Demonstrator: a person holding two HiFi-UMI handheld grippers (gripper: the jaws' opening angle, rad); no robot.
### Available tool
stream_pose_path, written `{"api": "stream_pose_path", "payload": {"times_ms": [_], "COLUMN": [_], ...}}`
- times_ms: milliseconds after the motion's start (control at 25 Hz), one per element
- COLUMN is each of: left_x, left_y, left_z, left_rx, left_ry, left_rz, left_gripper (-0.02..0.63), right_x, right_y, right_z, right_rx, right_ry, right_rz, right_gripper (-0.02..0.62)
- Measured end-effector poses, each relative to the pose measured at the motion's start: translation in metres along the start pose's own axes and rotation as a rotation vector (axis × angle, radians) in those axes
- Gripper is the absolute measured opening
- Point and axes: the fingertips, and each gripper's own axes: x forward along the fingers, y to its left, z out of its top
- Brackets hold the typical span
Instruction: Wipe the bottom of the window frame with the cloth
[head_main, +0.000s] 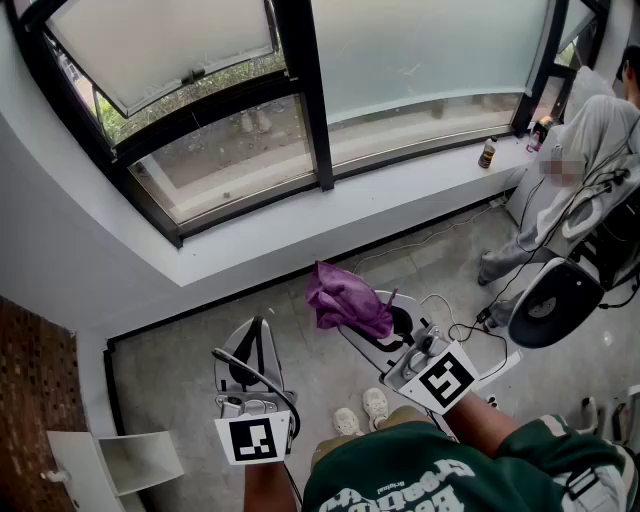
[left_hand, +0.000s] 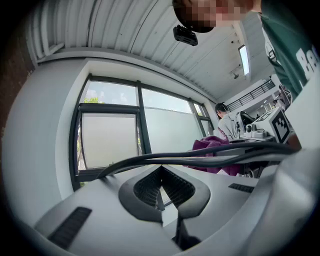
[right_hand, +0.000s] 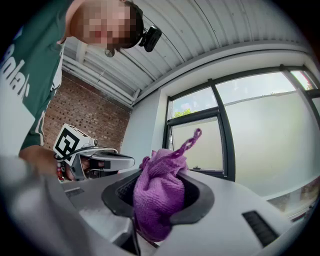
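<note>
The purple cloth is clamped between the jaws of the right gripper, in the middle of the head view. It is held in the air, lower in the picture than the white sill and well apart from the black bottom bar of the window frame. No wiping seems to have been started yet. The cloth is bunched into a ball and only part of it is pinched, with a thin corner sticking up. If it is pushed hard along the bar, it could be pulled out of the jaws and dropped. If too little cloth is left in front of the jaws, the bar or the glass could be scratched by the hard gripper instead. The jaws of the left gripper are pressed together with nothing between them, so no help can be given by it until it is opened. A black cable is looped over it and could get caught if it is swung about. A small bottle is stood on the sill at the upper right, and it could be knocked over if the wipe is carried that far.
</note>
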Motion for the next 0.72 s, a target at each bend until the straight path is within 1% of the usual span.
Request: {"api": "stream_pose_path", "payload": {"times_ms": [160,360,520,720], "left_x": [-0.009,0.007,0.011,0.015], "left_y": [0.000,-0.001,0.003,0.001], "left_z": [0.001,0.001,0.001,0.002], "left_rx": [0.000,-0.004,-0.018,-0.011], "left_ry": [-0.014,-0.004,-0.004,-0.009], "left_rz": [-0.002,0.010,0.022,0.050], "left_gripper": [0.005,0.005,0.005,0.005], "right_x": [-0.003,0.003,0.008,0.007], "right_y": [0.008,-0.004,-0.008,-0.017], "right_z": [-0.002,-0.001,-0.001,-0.002], "right_rx": [-0.004,0.017,0.013,0.009], "right_ry": [0.005,-0.020,-0.019,-0.035], "right_rz": [0.001,0.045,0.052,0.066], "right_gripper": [0.149,0.149,0.150,0.150]}}
